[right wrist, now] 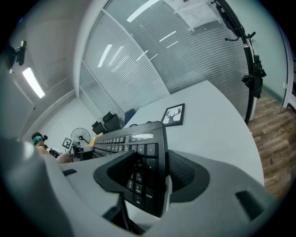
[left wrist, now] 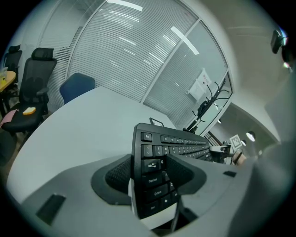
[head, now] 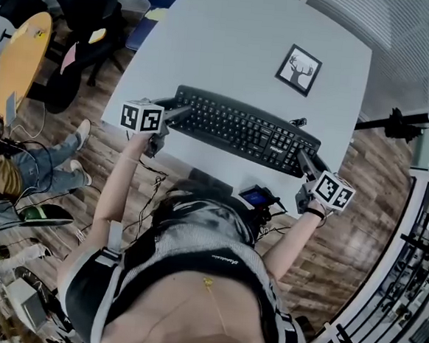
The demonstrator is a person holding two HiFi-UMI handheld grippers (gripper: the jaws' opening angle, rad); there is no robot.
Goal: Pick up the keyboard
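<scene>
A black keyboard lies across the near part of the white table, close to its front edge. My left gripper is shut on the keyboard's left end; in the left gripper view its pads clamp the Tab and Caps Lock corner of the keyboard. My right gripper is shut on the right end. In the right gripper view the number-pad end of the keyboard sits between the two pads. Whether the keyboard is off the table I cannot tell.
A small framed deer picture stands on the table behind the keyboard. Black office chairs and a yellow round table are at the left, where a seated person is. A black stand is at the right.
</scene>
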